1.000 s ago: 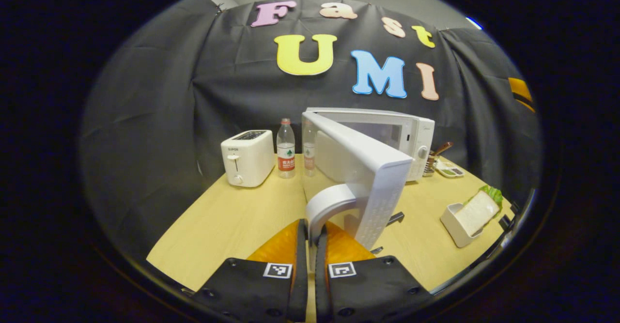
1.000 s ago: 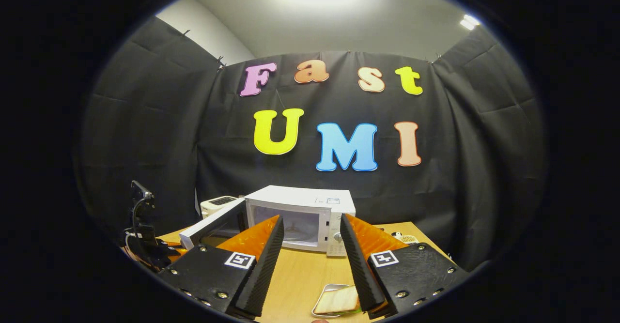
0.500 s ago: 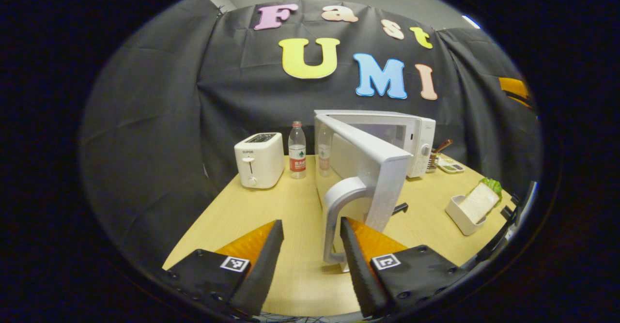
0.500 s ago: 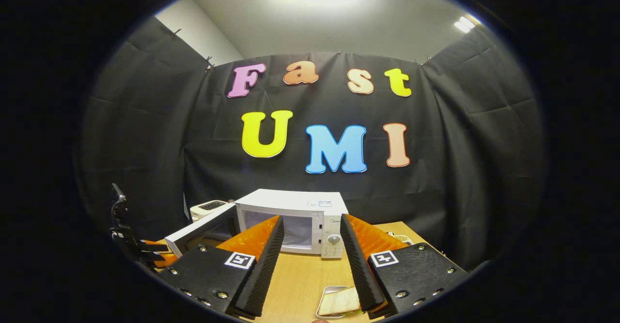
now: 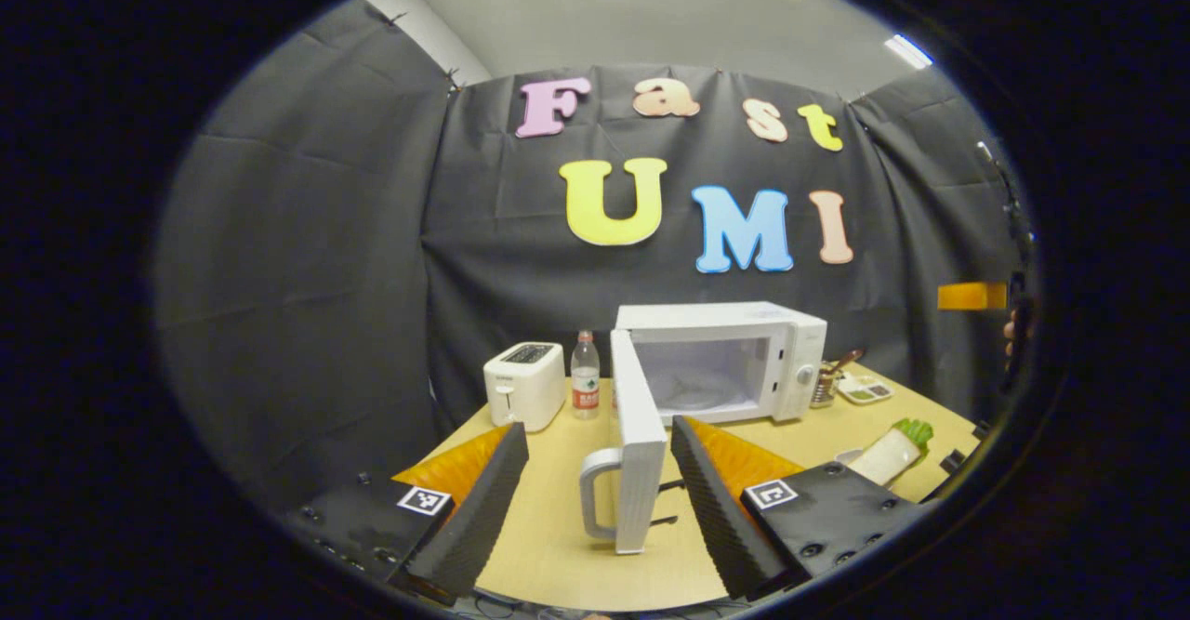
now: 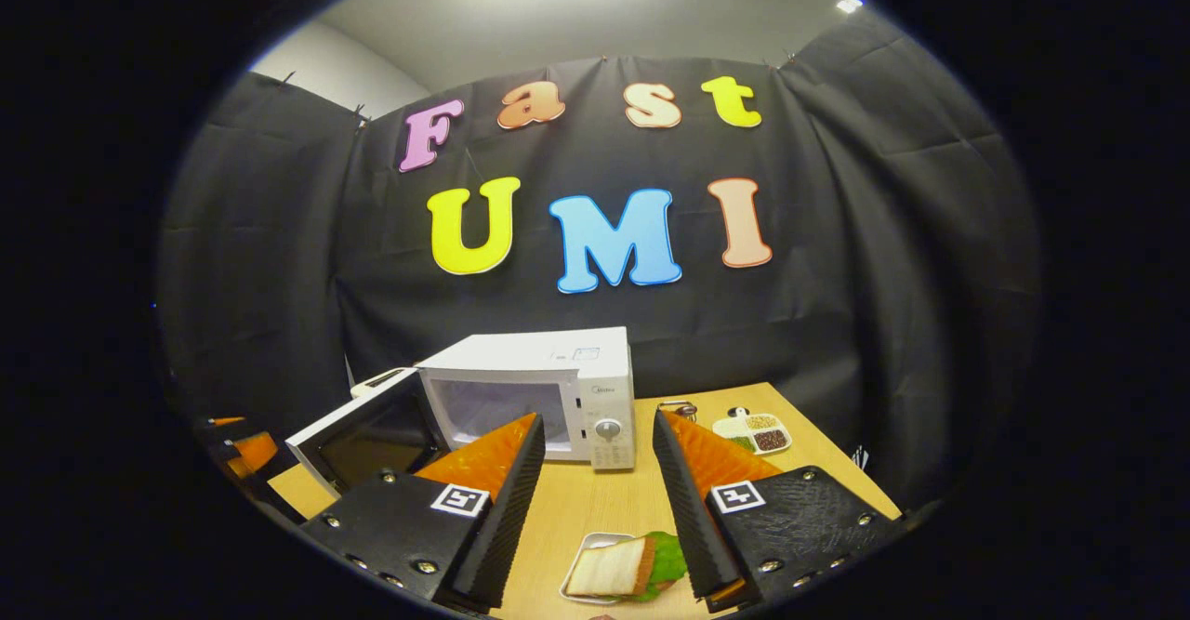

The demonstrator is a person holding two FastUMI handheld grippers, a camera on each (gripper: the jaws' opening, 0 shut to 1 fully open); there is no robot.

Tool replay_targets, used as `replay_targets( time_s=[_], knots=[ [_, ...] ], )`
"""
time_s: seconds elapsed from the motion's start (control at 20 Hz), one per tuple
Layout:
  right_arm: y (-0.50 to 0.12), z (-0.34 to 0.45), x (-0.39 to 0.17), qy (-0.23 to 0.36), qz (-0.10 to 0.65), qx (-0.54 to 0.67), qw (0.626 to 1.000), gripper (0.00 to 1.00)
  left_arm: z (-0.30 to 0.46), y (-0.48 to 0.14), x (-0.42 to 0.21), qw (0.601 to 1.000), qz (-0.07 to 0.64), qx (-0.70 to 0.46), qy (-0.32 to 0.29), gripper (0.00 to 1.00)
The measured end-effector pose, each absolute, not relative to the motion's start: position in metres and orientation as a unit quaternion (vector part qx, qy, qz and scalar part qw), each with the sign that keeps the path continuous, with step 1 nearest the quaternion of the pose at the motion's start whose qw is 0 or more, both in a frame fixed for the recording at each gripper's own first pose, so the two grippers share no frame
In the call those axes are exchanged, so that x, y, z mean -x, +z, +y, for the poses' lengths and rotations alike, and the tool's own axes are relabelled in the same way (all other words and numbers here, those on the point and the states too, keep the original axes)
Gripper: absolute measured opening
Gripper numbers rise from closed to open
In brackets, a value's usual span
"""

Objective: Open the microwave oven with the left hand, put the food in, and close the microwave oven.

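I see my left tool (image 5: 595, 471) spread wide, released, before the smooth white microwave's (image 5: 720, 360) open door (image 5: 637, 453). My right tool (image 6: 595, 481) is released too, above the sandwich (image 6: 618, 566) in its small tray (image 6: 578, 572) on the pale wood worktop (image 6: 595, 504).

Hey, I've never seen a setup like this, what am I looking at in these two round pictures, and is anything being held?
A person holds a two-finger gripper in each hand, each carrying a fisheye camera. In the left gripper view, the left gripper has its jaws apart, holding nothing, before the open microwave door. In the right gripper view, the right gripper is open too, above a tray with a sandwich. The wooden table carries the microwave, a toaster, a water bottle and a small divided dish.
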State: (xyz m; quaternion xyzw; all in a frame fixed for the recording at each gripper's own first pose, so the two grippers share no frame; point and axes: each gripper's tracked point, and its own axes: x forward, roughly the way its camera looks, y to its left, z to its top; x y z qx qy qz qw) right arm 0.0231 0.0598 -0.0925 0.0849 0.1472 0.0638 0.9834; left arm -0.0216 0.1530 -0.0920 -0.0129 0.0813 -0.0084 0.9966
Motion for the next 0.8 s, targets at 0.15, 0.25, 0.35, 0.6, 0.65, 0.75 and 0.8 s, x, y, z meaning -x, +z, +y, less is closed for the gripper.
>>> replay_targets(
  time_s=[0.15, 0.25, 0.35, 0.6, 0.65, 0.75, 0.8],
  knots=[
    [-0.130, 0.051, -0.020, 0.085, 0.203, -0.112, 0.969, 0.73, 0.133, -0.056, 0.028, 0.998, 0.056, 0.015, -0.009, 1.00],
    [-0.154, 0.044, -0.021, 0.092, 0.235, -0.136, 0.958, 0.76, 0.119, -0.038, 0.030, 0.999, 0.042, 0.012, -0.008, 1.00],
    [-0.176, 0.039, -0.022, 0.096, 0.263, -0.161, 0.946, 0.76, 0.104, -0.025, 0.035, 0.999, 0.033, 0.012, -0.009, 0.99],
    [-0.231, 0.034, -0.012, 0.116, 0.348, -0.193, 0.910, 0.76, 0.074, -0.001, 0.043, 1.000, 0.016, 0.005, -0.010, 0.99],
    [-0.239, 0.035, -0.009, 0.123, 0.363, -0.198, 0.902, 0.77, 0.069, 0.000, 0.043, 1.000, 0.014, 0.003, -0.012, 0.97],
    [-0.256, 0.039, -0.007, 0.135, 0.389, -0.208, 0.887, 0.77, 0.061, 0.001, 0.044, 1.000, 0.013, -0.003, -0.012, 0.99],
    [-0.262, 0.039, -0.005, 0.140, 0.402, -0.213, 0.880, 0.76, 0.058, 0.002, 0.044, 1.000, 0.014, -0.007, -0.011, 0.99]
  ],
)
